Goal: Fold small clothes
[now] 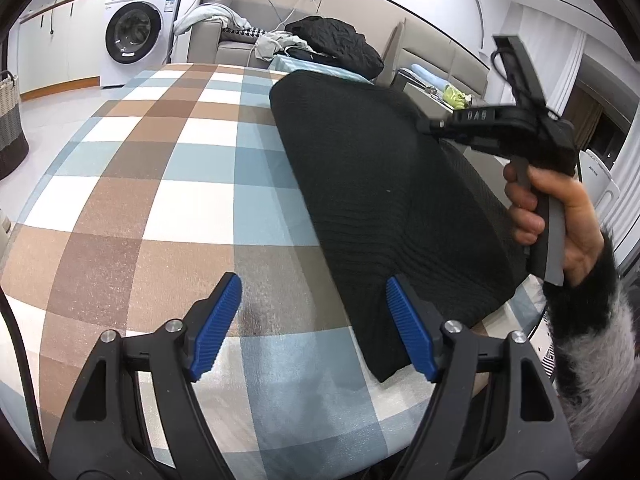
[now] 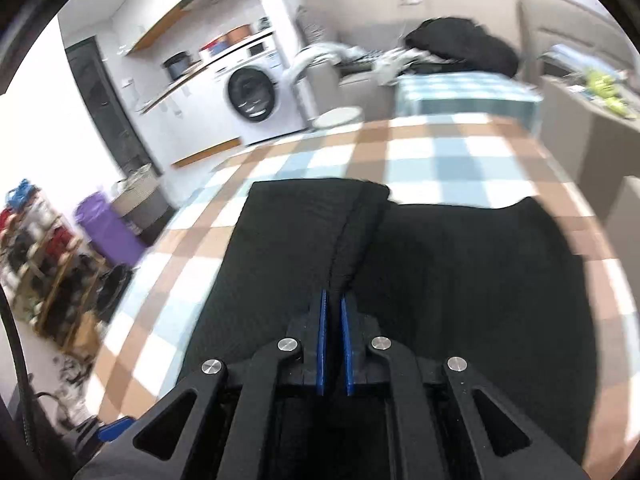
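Observation:
A black knit garment [image 1: 380, 192] lies flat on the checked tablecloth [image 1: 160, 184]. My left gripper [image 1: 314, 308] is open and empty, low over the cloth at the garment's near left edge, its right pad [image 1: 408, 332] over the fabric. In the left wrist view the right gripper [image 1: 430, 125] is held above the garment's far right side by a hand. In the right wrist view my right gripper [image 2: 333, 300] is shut on a raised fold of the black garment [image 2: 460, 280], which runs forward from the blue pads [image 2: 322, 332]. That view is motion-blurred.
A washing machine [image 1: 136, 32] stands beyond the table at the left. A sofa with a black coat [image 1: 336, 40] and other clothes lies behind the table. A woven basket [image 1: 10, 120] sits on the floor at left. A shoe rack [image 2: 44, 264] and purple bin [image 2: 108, 228] stand at left.

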